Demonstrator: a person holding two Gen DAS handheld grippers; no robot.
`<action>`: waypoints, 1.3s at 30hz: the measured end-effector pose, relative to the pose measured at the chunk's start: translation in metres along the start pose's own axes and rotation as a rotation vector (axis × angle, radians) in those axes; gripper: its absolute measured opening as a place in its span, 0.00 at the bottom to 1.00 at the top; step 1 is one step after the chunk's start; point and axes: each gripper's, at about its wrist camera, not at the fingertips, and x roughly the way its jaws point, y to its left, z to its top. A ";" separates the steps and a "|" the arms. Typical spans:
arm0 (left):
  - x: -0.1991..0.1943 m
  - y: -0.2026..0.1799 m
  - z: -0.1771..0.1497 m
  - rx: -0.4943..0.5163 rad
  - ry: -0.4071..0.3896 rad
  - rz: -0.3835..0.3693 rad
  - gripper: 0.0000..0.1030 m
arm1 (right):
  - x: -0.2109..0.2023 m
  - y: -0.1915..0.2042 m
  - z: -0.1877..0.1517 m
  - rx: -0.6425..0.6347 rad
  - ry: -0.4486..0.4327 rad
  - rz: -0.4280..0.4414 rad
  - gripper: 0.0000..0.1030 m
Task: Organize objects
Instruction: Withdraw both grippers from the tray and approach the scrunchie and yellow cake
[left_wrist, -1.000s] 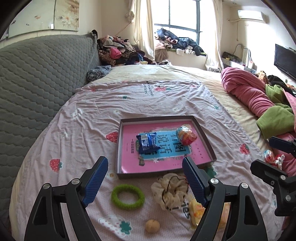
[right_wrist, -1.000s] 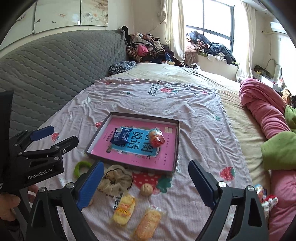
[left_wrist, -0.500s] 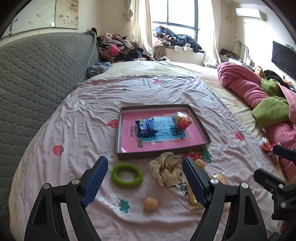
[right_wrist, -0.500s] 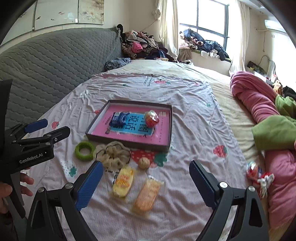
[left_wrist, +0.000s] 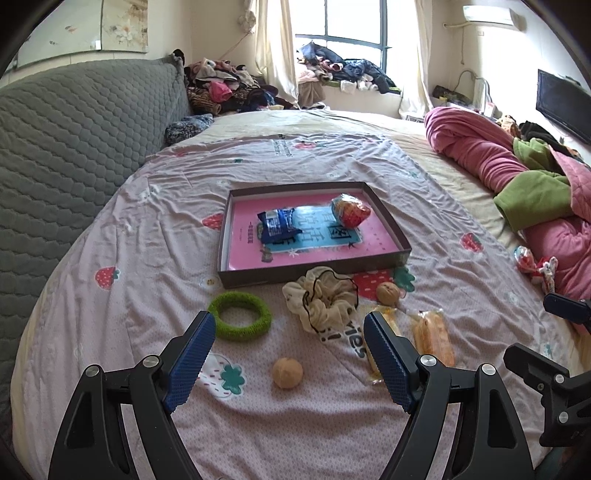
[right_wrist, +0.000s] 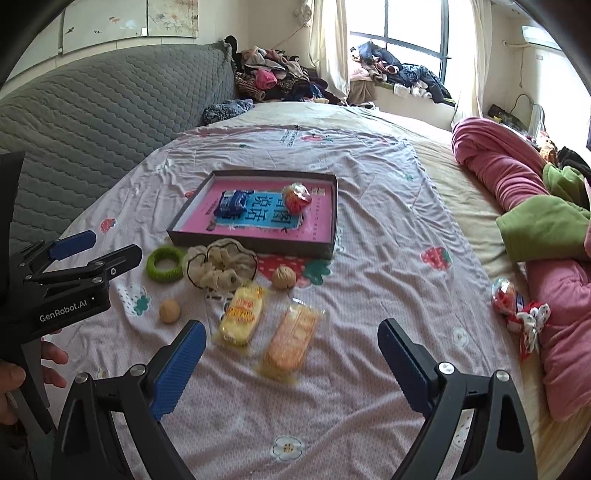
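A shallow dark tray (left_wrist: 314, 271) (right_wrist: 255, 245) with a pink book-cover floor lies on the bed and holds a blue snack packet (left_wrist: 277, 224) and a red-orange wrapped snack (left_wrist: 349, 210). In front of it lie a green ring (left_wrist: 240, 320), a cream scrunchie (left_wrist: 323, 301), two walnuts (left_wrist: 287, 373) (left_wrist: 388, 293) and two yellow snack packs (right_wrist: 242, 314) (right_wrist: 293, 339). My left gripper (left_wrist: 290, 362) is open and empty above the near walnut. My right gripper (right_wrist: 291, 365) is open and empty just short of the snack packs.
A pink and green quilt (left_wrist: 517, 177) is heaped at the right, with a red wrapped item and a dotted bow (right_wrist: 517, 302) beside it. A grey padded headboard (left_wrist: 74, 129) runs along the left. Clothes are piled by the window (left_wrist: 332, 70).
Both grippers have pulled back from the tray, so more of the near bedsheet and the loose items now show. Both stay open and empty.
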 end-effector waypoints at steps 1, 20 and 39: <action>0.001 0.000 -0.001 0.000 0.003 0.002 0.81 | 0.000 0.000 -0.002 0.002 0.002 -0.001 0.92; 0.025 -0.011 -0.025 0.015 0.051 -0.009 0.81 | 0.026 -0.005 -0.029 0.031 0.064 0.020 0.92; 0.049 -0.014 -0.032 0.029 0.095 -0.013 0.81 | 0.056 -0.010 -0.042 0.052 0.121 0.015 0.92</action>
